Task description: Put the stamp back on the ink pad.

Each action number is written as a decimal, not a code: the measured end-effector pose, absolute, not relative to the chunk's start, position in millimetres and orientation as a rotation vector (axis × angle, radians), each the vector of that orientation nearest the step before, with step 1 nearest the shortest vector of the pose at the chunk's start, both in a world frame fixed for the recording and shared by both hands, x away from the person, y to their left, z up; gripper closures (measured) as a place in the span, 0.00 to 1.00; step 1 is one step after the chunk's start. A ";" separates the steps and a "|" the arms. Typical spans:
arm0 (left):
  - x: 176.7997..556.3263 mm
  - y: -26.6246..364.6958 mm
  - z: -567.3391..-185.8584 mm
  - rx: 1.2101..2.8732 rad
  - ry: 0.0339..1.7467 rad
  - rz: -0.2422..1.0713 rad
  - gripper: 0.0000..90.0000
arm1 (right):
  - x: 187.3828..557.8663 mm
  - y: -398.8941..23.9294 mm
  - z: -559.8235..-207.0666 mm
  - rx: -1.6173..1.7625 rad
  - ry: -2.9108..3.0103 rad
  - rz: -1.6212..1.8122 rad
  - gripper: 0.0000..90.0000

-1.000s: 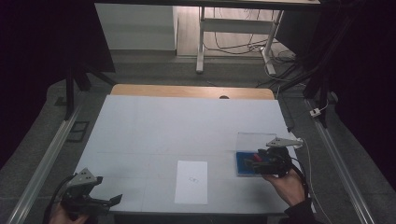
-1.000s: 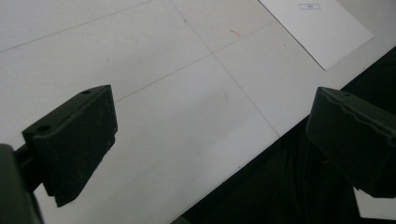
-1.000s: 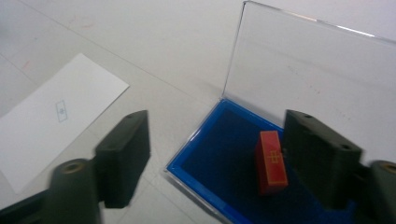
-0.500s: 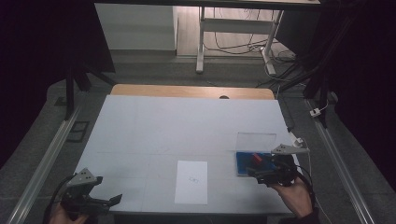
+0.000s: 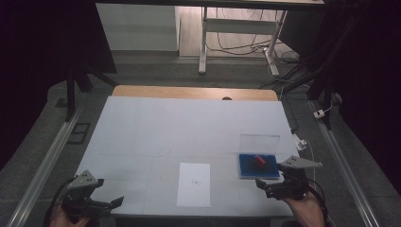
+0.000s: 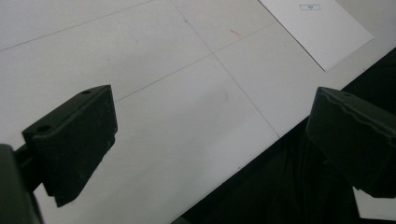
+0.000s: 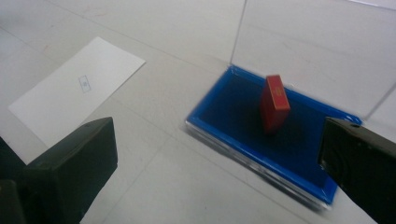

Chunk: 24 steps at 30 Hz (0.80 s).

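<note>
Our right gripper (image 5: 279, 185) hovers low at the table's (image 5: 189, 127) near edge with its jaws spread wide and nothing between them. Just ahead of it, a little toward its right jaw, sits the blue tray (image 7: 224, 109) with its clear lid (image 7: 322, 51) standing open at the far side. The red block (image 7: 274, 103) stands upright in the tray, its long axis vertical and its narrow face turned toward the tool. That block lies straight beyond the jaws, so we judge a short forward reach would bring them around it. Our left gripper (image 5: 94, 204) is well apart at the other corner, jaws also wide and empty; the paper (image 5: 194, 183) lies between the two tools. The right hand is plainly nearer. Compared with a second ago, the right gripper has drawn back toward us, off the tray; the left has not moved.
</note>
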State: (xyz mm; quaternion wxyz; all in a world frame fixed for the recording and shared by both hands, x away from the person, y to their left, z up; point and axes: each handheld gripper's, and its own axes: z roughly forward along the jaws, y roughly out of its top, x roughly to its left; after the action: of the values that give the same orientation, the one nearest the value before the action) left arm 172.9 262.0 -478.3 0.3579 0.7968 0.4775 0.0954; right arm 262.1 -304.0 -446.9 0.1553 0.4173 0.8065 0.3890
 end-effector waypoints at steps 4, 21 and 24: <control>172.8 262.1 -478.2 2.056 1.232 0.246 0.03 | 255.1 -310.6 -447.7 1.218 2.283 1.112 0.00; 172.4 262.7 -478.4 2.053 1.232 0.247 0.02 | 226.9 -336.9 -455.6 1.331 2.233 1.062 0.00; 172.4 262.7 -478.5 2.053 1.231 0.247 0.02 | 223.3 -339.5 -457.0 1.351 2.235 1.043 0.00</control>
State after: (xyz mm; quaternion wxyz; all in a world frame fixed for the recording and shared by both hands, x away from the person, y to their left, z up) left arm 172.4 262.7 -478.5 0.3594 0.7960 0.4775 0.0958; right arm 223.3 -339.5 -457.0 0.1641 0.4739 0.7840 0.3658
